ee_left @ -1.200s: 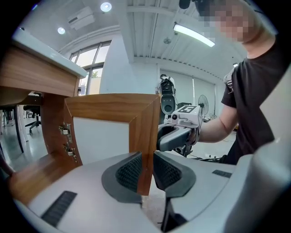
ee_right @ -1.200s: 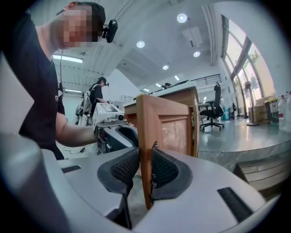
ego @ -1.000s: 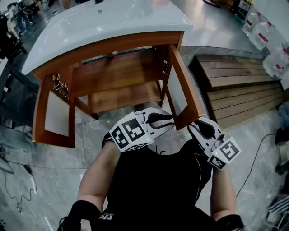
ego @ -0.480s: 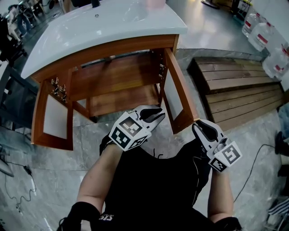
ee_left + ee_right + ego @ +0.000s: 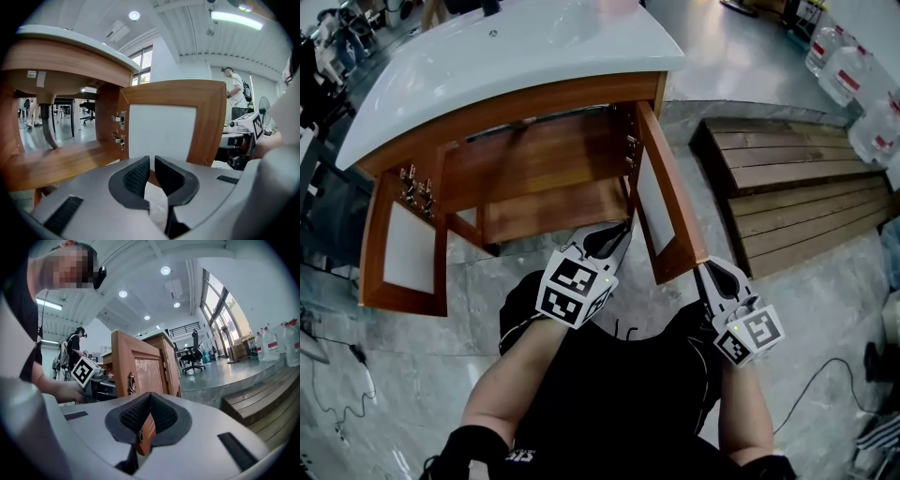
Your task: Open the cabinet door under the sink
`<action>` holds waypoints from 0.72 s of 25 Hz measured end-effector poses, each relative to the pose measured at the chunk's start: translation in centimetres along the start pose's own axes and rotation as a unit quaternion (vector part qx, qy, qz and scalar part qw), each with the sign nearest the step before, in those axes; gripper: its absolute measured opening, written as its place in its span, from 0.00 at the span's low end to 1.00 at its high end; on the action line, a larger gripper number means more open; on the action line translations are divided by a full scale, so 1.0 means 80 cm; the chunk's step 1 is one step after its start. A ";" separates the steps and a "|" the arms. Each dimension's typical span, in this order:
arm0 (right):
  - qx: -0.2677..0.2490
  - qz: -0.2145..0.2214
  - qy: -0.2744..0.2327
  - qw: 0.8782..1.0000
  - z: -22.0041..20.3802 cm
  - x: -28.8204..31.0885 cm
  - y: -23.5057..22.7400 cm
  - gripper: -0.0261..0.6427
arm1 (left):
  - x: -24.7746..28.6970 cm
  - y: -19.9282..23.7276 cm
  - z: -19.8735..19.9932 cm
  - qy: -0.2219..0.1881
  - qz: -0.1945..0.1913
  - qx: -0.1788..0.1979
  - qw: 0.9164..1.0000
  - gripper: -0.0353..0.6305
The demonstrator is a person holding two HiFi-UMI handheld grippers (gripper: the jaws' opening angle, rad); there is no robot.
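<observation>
The sink cabinet [image 5: 553,202] under the white basin top [image 5: 506,56] has both wooden doors swung open. Its left door [image 5: 403,248] stands wide at the left. The right door [image 5: 661,220], shown with its white inner panel [image 5: 161,131] in the left gripper view, stands out toward me. My left gripper [image 5: 619,234] [image 5: 151,161] hovers in front of the open cabinet, just left of that door. Its jaws are closing to a narrow gap with nothing between them. My right gripper [image 5: 710,272] [image 5: 150,397] is shut and empty, just right of the door's lower outer corner [image 5: 126,366].
A low wooden platform [image 5: 797,178] lies on the floor to the right, with large water jugs [image 5: 853,75] behind it. A black cable [image 5: 825,347] runs over the floor at the right. Another person [image 5: 234,91] stands far off in the room.
Both grippers have pulled back from the doors toward my body. The right jaws went from wide open to shut, and the left jaws narrowed while that gripper rolled.
</observation>
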State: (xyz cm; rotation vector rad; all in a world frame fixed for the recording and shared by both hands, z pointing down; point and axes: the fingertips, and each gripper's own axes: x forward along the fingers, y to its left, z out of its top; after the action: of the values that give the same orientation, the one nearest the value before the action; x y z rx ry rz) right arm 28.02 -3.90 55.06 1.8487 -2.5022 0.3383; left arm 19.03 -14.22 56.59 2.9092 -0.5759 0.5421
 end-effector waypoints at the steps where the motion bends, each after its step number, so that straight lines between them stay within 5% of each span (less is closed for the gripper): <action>1: 0.000 -0.009 0.003 1.000 -0.004 0.003 -0.004 0.06 | 0.000 0.000 -0.001 -0.002 0.004 -0.001 1.000 0.12; 6: 0.003 -0.058 0.021 0.998 -0.019 0.021 -0.024 0.06 | 0.003 0.008 -0.009 -0.004 0.019 -0.005 1.000 0.12; 18: 0.020 -0.055 0.016 0.998 -0.030 0.030 -0.023 0.06 | 0.038 0.030 -0.025 -0.008 0.039 -0.002 0.999 0.11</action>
State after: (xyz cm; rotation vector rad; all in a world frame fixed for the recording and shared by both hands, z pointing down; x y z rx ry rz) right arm 28.78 -6.24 58.01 1.9682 -2.3790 0.4143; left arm 20.09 -17.06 59.71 2.9000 -0.6937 0.5272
